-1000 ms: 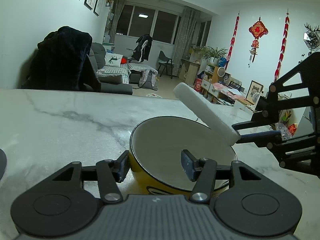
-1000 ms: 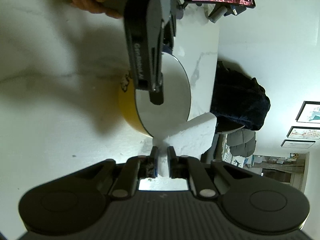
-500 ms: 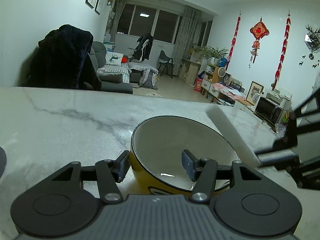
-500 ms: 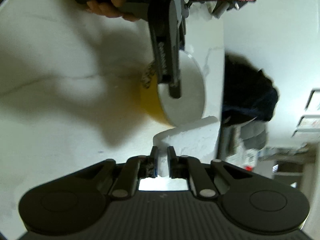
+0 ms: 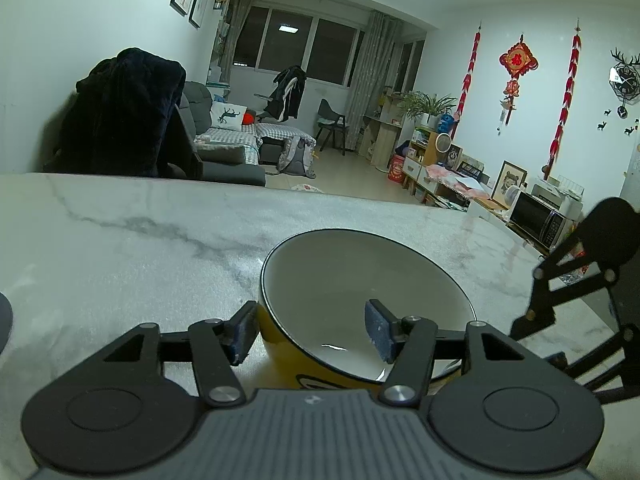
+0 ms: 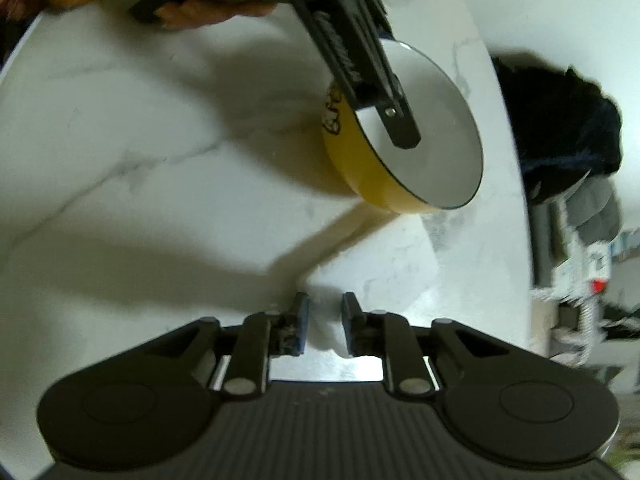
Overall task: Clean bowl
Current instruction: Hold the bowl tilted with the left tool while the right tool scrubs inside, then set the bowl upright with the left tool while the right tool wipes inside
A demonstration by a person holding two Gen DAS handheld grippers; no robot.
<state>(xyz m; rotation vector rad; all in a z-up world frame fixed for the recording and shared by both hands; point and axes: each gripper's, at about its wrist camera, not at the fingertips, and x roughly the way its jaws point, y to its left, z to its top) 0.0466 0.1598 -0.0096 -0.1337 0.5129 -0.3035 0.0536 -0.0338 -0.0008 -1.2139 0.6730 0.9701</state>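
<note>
1. The bowl (image 5: 360, 300) is yellow outside with a dark cartoon print on the wall, pale grey-white inside, and has a thin dark rim line; the interior looks bare, with one small bright glint near the bottom.
2. The bowl stands on the white marble-veined table (image 5: 140, 248); in the left wrist view it sits at 6 o'clock of centre, directly ahead of the left gripper (image 5: 310, 330).
3. Left gripper: jaws moderately wide and straddling the near wall of the bowl; one blue pad lies outside the yellow wall, the other hangs inside over the basin; whether either pad presses the wall cannot be told.
4. Right gripper (image 6: 323, 322): its jaws have just been opening; the white sponge block (image 6: 376, 276) lies between and beyond the blue pads; a gap shows on the right pad's side, so the pads appear not to squeeze it.
5. Right wrist view only: the sponge resting on the table at 6 o'clock of the bowl, just beside it; the person's hand (image 6: 208, 8) at 11 o'clock, gripping the left gripper's handle; the printed side of the bowl; this view is motion-blurred.
6. Left wrist view only: the bowl's inner surface seen closely; the right gripper's black linkage at 3 o'clock; the sponge is out of sight here; a room beyond the table with a dark coat (image 5: 124, 112) over a chair at 10 o'clock.
</note>
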